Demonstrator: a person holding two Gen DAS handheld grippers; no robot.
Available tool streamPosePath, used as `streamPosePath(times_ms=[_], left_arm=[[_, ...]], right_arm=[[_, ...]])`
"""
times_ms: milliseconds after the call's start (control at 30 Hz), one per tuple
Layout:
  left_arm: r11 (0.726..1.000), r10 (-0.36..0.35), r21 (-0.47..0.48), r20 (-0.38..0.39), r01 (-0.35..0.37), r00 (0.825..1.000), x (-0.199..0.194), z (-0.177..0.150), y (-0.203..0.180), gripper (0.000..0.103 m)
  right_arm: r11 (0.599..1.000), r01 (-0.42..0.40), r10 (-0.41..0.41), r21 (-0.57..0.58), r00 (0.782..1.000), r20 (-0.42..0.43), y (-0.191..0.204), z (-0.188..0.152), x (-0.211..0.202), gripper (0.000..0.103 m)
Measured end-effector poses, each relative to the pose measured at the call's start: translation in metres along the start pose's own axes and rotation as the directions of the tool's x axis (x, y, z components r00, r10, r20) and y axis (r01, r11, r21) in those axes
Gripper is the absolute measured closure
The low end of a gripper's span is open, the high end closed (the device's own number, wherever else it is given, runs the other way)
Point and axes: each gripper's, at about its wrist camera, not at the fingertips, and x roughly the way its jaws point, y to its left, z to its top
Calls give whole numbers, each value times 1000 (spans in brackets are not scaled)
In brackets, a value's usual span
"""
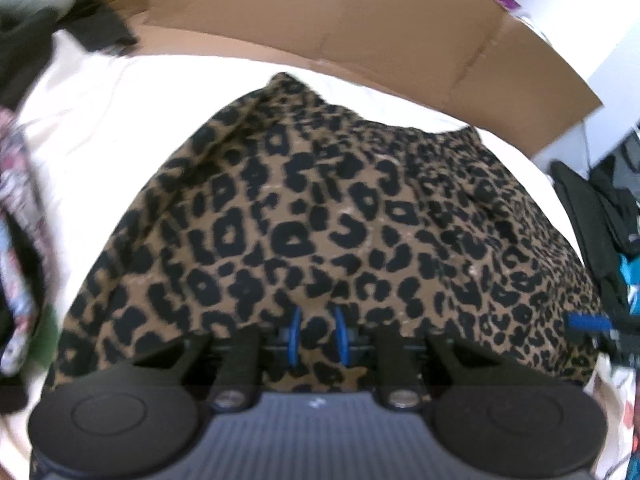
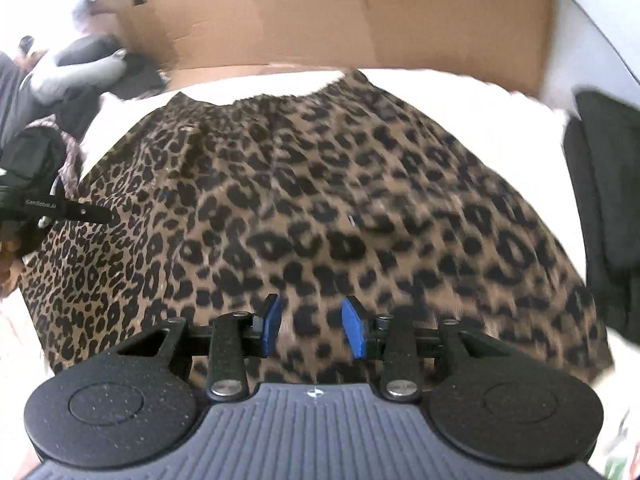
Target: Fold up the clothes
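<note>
A leopard-print garment (image 1: 320,208) lies spread on a white surface (image 1: 100,120), its gathered edge at the far side. My left gripper (image 1: 318,336) hovers over the near edge with its blue pads a narrow gap apart; the cloth lies flat under them and nothing is pinched. In the right wrist view the same garment (image 2: 320,200) fills the middle. My right gripper (image 2: 312,328) stands open wider over its near edge, gripping no cloth. The right gripper's blue pad (image 1: 588,326) shows at the garment's right edge, and the left gripper's black finger (image 2: 60,212) at its left edge.
A flattened cardboard sheet (image 1: 360,20) stands behind the white surface, also visible in the right wrist view (image 2: 340,12). Dark clothes (image 1: 592,216) are piled to the right. Patterned clothes (image 1: 16,200) lie at the left. Grey and dark items (image 2: 68,76) sit at the far left.
</note>
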Motion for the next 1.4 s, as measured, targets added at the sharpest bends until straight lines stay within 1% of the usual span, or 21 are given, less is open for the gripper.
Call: streamPosePath(times_ms=[67,167,233,267,333,400,500,567,633,733,867,900,1000,1167,1267,1300,1367,1400], left_arm=[[1000,-5,13,-3,5,1000,3,4,-7,84],[999,-17,41,-3,17,1000,7,10,-18,83],[997,-21,68,-15,22,1000,8,11,-27,83],[996,-31,82,-20,33,999,8,11,-30,83],[992,-56,111,-25,59,998,5,10,-36,78],[988,-53,144,-34,58,998,4,9,-40,77],[980,-33,193,-52,42,998,5,13,-43,76],[979,-17,200,-51,27,999,7,16,-43,70],[982,-7,190,-38,14,999,8,18,-40,60],[989,7,147,-30,-2,1000,11,18,-31,55],[996,43,81,-39,-40,998,17,13,-12,53],[996,62,70,-45,-58,997,18,11,-7,51],[992,123,43,-65,-120,990,18,3,11,51],[990,141,28,-61,-140,988,5,-7,30,51],[988,157,13,-59,-156,986,-3,-10,39,51],[987,159,0,-61,-159,985,-6,-11,43,51],[986,160,-37,-65,-163,985,-10,-11,50,51],[984,165,-52,-67,-168,984,-12,-11,53,51]], right_arm=[[1000,-8,8,-2,1000,25,2,12,5,62],[999,-53,53,1,998,34,8,27,21,62],[997,-69,69,29,998,8,10,35,42,62],[997,-65,66,41,998,-13,11,37,51,62],[999,-39,40,37,999,-36,13,39,65,62],[1000,-27,27,16,999,-34,14,39,69,63],[999,-29,30,30,999,-21,8,33,66,62],[998,-32,32,52,999,-13,-1,28,60,62],[996,-31,31,80,1000,-3,-12,23,53,63],[994,-2,1,112,1000,11,-29,16,43,63],[990,56,-60,132,998,22,-45,6,32,63],[989,71,-75,129,997,23,-49,4,29,63],[987,110,-113,119,993,26,-56,-2,24,63],[984,168,-171,67,985,36,-56,-8,19,62],[979,193,-196,70,980,42,-60,-15,14,62],[978,200,-203,65,978,43,-61,-18,12,61],[975,216,-218,56,975,44,-63,-26,7,55],[973,227,-230,50,972,44,-64,-30,5,50]])
